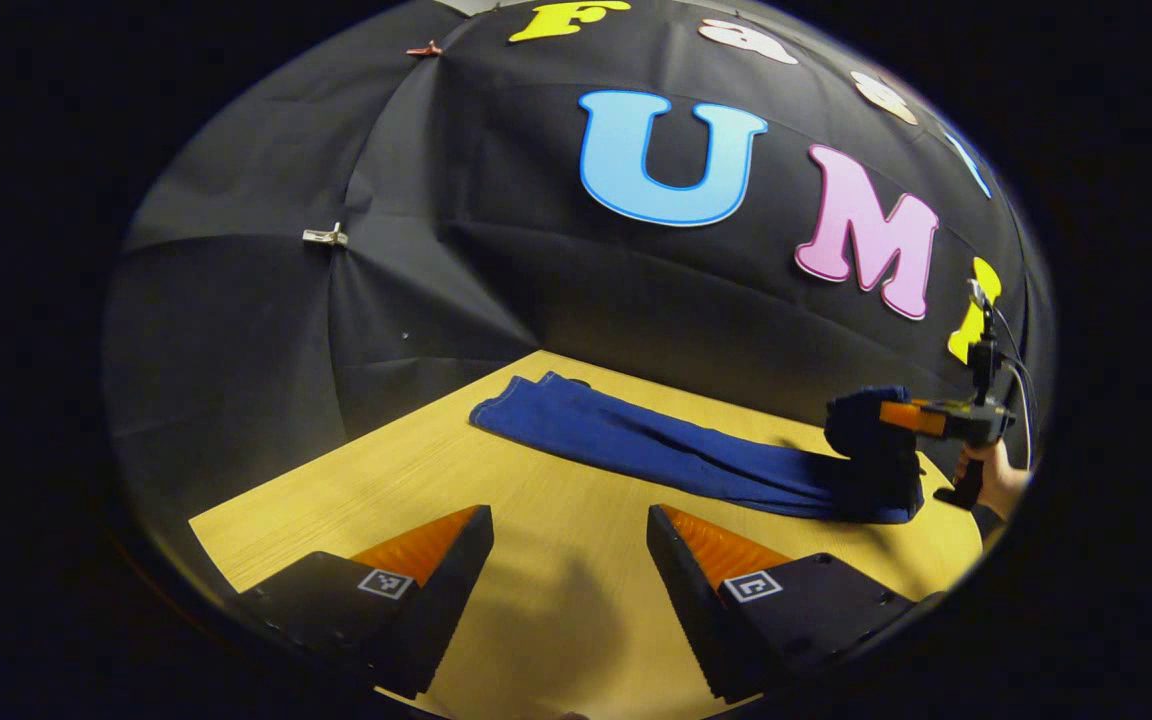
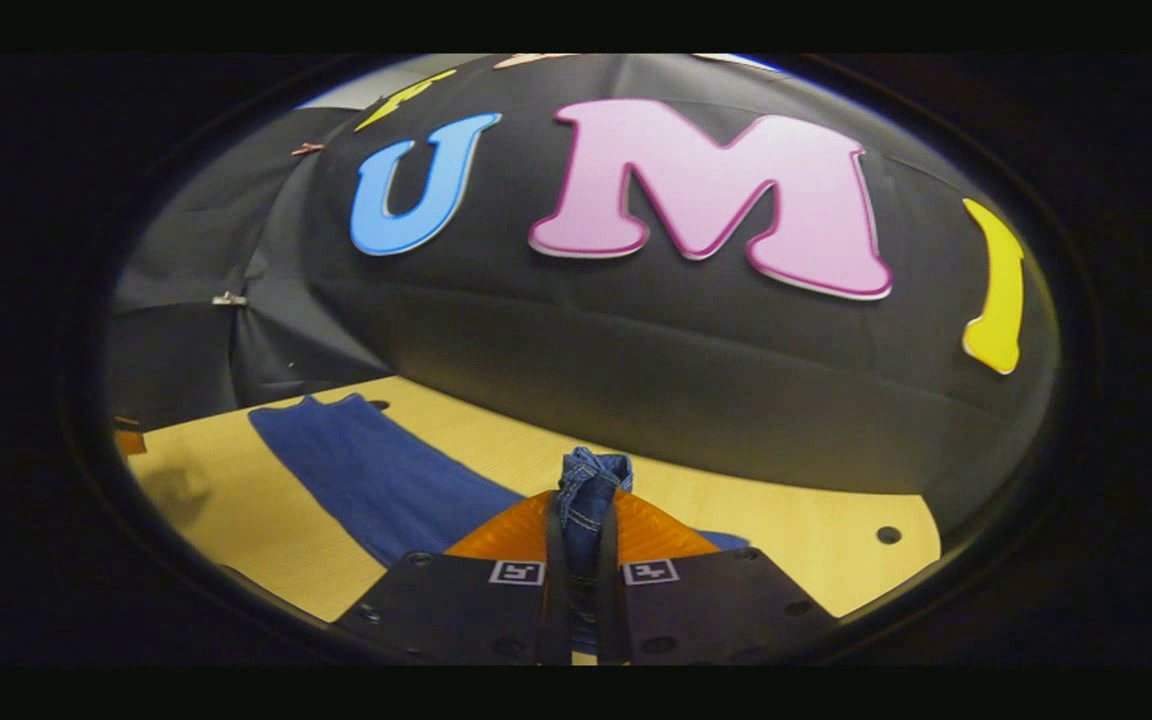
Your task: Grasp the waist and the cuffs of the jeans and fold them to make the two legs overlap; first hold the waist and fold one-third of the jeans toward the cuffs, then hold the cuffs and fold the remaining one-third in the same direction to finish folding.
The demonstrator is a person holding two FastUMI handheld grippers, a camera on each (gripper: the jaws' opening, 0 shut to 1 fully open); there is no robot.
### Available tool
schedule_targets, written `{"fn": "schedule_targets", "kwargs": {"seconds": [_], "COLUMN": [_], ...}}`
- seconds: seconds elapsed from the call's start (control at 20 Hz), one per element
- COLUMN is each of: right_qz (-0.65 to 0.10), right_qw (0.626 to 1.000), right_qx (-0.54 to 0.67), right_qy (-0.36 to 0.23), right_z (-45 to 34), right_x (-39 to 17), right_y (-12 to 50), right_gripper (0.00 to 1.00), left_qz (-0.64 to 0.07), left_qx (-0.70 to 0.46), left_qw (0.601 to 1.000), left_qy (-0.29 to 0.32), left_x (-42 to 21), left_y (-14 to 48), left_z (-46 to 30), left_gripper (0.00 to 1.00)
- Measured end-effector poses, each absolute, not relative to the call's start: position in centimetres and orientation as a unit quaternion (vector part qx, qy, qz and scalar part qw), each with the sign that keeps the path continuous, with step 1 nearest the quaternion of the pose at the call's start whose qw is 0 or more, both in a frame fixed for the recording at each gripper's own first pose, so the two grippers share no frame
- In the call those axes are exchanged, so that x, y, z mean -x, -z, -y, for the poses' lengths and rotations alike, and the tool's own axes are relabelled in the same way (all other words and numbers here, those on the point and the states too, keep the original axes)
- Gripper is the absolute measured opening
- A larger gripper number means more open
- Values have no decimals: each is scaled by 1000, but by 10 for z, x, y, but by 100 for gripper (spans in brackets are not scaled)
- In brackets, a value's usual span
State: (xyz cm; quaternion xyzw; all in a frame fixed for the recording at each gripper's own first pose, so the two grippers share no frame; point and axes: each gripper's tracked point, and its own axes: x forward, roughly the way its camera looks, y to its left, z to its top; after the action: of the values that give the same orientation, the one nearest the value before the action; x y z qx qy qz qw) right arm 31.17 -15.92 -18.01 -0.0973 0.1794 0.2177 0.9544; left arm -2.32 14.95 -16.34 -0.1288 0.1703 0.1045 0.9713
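jeans (image 1: 656, 445): dark blue denim, a long narrow strip on the wooden table (image 1: 356, 490). Judging by that width, the legs are already overlapped.
location: in the left gripper view the strip runs from far left toward the right, close to the back wall. Cuff end (image 1: 521, 400) lies flat at far left; waist end (image 1: 871, 430) is raised off the table at right.
right gripper (image 2: 581, 530): clenched on a bunched wad of denim at the waist, both fingers pressing on it. Stitched seam visible sticking up between the fingers. Seen from the left gripper view it sits at the right with a hand (image 1: 996, 480) on its handle.
left gripper (image 1: 568, 545): released, jaws wide apart, nothing between them. Hovers over bare table on the near side of the strip, well apart from the cloth.
handling: soft, limp, fairly heavy for cloth. It will drape and drag rather than hold shape. Not fragile, and the weave is grippy enough.
grasp point: waistband is thick and layered, so likely the firmest hold. A one-corner pinch probably lets the other corner sag and skews the fold.
step: first third, waist toward cuffs, looks just begun.
risk: the layers may shift apart if dragged.
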Motion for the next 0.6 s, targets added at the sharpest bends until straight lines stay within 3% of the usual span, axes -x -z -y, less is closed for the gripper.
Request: {"fn": "schedule_targets", "kwargs": {"seconds": [0.25, 0.3, 0.4, 0.45, 0.55, 0.6], "right_qz": [-207, -210, -222, -235, -246, -242], "right_qw": [945, 943, 936, 930, 927, 928], "right_qx": [92, 95, 84, 66, 40, 37], "right_qy": [-237, -238, -261, -274, -281, -279], "right_z": [158, 157, 149, 143, 141, 146], "right_x": [-322, -321, -309, -297, -285, -282], "right_y": [196, 198, 205, 211, 219, 220], "right_gripper": [7, 8, 20, 18, 41, 58], "left_qz": [-155, -151, -151, -161, -195, -210], "left_qx": [118, 112, 114, 118, 112, 98], "left_qw": [975, 976, 977, 975, 970, 968], "left_qy": [-103, -105, -102, -96, -92, -97], "left_x": [-48, -68, -113, -133, -164, -181], "left_y": [158, 155, 157, 165, 185, 196], "left_z": [-187, -200, -222, -231, -250, -263], "left_gripper": [97, 96, 96, 96, 97, 97]}}
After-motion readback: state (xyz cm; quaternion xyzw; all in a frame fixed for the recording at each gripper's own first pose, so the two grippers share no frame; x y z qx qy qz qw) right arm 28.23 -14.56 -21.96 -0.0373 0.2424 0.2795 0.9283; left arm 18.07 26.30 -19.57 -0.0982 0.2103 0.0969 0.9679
